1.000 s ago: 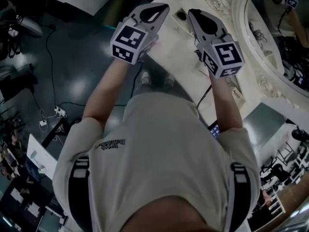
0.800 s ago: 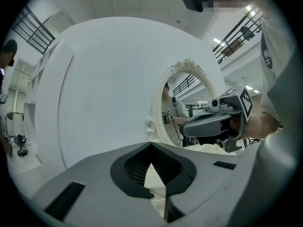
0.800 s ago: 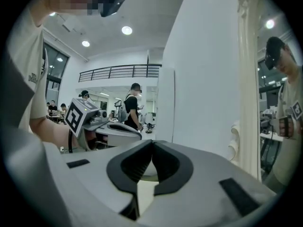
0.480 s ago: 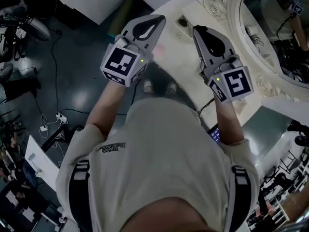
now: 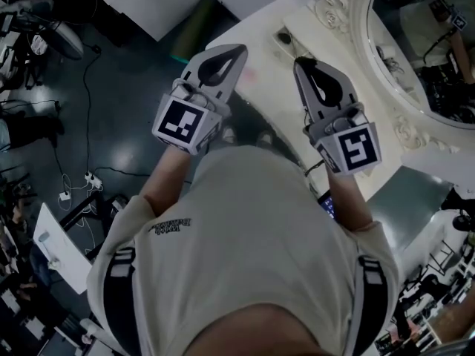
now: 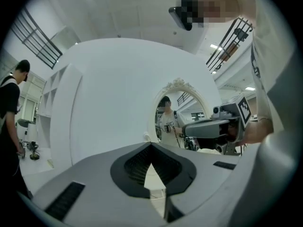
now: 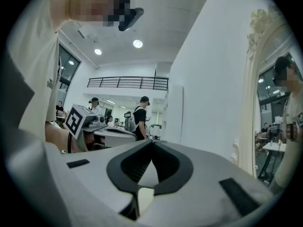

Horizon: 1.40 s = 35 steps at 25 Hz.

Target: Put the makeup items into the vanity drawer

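I hold both grippers up in front of my chest, over the near edge of the white vanity table (image 5: 276, 80). The left gripper (image 5: 239, 50) is shut, its jaws meeting at the tip with nothing between them; its own view shows the same closed tip (image 6: 151, 145). The right gripper (image 5: 299, 62) is also shut and empty, as its own view confirms (image 7: 152, 144). A small dark item (image 5: 284, 37) lies on the vanity top beyond the tips. No drawer shows in any view.
An ornate oval mirror (image 5: 415, 43) stands at the back right of the vanity. A green roll (image 5: 191, 28) and cables (image 5: 82, 87) lie on the dark floor to the left. Other people stand in the room behind (image 7: 140, 115).
Both grippers have come lower and nearer my body in the head view. Their jaws have stayed shut and empty.
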Each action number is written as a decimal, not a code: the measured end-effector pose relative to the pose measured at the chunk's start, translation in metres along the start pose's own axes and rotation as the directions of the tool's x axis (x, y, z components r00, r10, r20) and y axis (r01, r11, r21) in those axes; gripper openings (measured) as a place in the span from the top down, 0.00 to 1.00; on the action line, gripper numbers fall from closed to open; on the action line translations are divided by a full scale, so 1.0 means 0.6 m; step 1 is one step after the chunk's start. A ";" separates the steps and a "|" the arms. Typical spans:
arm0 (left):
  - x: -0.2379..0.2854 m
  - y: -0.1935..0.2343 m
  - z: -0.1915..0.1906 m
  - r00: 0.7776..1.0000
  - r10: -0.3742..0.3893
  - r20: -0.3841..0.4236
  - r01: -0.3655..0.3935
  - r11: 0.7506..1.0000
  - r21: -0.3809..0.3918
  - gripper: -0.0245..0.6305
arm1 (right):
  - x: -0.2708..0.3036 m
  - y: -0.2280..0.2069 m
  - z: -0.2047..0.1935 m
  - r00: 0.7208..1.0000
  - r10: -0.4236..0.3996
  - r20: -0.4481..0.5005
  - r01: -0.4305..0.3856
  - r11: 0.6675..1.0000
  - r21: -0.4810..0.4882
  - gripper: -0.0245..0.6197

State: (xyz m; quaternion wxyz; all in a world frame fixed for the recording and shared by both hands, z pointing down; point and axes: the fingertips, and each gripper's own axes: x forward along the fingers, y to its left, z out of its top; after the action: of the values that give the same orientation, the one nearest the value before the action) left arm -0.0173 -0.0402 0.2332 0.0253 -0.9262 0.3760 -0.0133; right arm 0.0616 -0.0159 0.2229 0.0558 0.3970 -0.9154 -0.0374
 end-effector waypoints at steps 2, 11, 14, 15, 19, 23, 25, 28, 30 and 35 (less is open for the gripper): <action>-0.011 0.002 0.007 1.000 0.021 0.016 -0.021 1.000 -0.004 0.94 | -0.001 0.007 -0.002 1.000 0.008 -0.001 -0.008 1.000 0.007 0.95; -0.022 -0.004 0.004 1.000 0.030 0.005 -0.030 1.000 0.005 0.94 | 0.003 0.010 -0.002 1.000 0.015 0.004 -0.015 1.000 0.023 0.95; -0.029 0.003 -0.002 0.999 0.041 -0.009 -0.041 0.999 0.000 0.94 | 0.006 0.012 -0.002 1.000 0.015 0.005 -0.015 0.999 0.030 0.95; -0.030 0.004 -0.005 0.999 0.045 -0.013 -0.045 0.999 -0.002 0.94 | 0.006 0.011 -0.003 1.000 0.014 0.005 -0.014 0.999 0.033 0.95; -0.033 0.007 -0.003 0.999 0.054 -0.002 -0.054 0.998 -0.014 0.94 | 0.003 0.003 -0.008 1.000 0.009 -0.003 -0.008 0.999 0.038 0.95; -0.035 0.004 -0.007 0.998 0.056 -0.014 -0.056 0.998 -0.015 0.94 | 0.000 0.008 -0.012 1.000 0.017 -0.014 -0.016 0.999 0.040 0.95; -0.036 0.005 -0.010 0.998 0.058 -0.020 -0.059 0.998 -0.022 0.94 | 0.001 0.009 -0.016 1.000 0.021 -0.020 -0.020 0.999 0.043 0.95; -0.036 0.005 -0.012 0.998 0.059 -0.021 -0.060 0.998 -0.028 0.94 | 0.002 0.009 -0.022 0.999 0.027 -0.028 -0.025 0.998 0.050 0.95; -0.038 0.006 -0.013 0.998 0.061 -0.024 -0.062 0.998 -0.032 0.94 | 0.003 0.011 -0.025 0.999 0.034 -0.034 -0.032 0.998 0.054 0.95; -0.045 0.019 -0.021 0.997 0.077 -0.031 -0.079 0.996 -0.042 0.94 | 0.018 0.018 -0.034 0.997 0.058 -0.047 -0.056 0.997 0.056 0.95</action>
State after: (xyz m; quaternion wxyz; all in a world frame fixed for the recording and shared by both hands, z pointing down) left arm -0.0448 -0.0298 0.2448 0.0001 -0.9108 0.4124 -0.0179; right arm 0.0488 -0.0169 0.2452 0.0683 0.3729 -0.9253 -0.0011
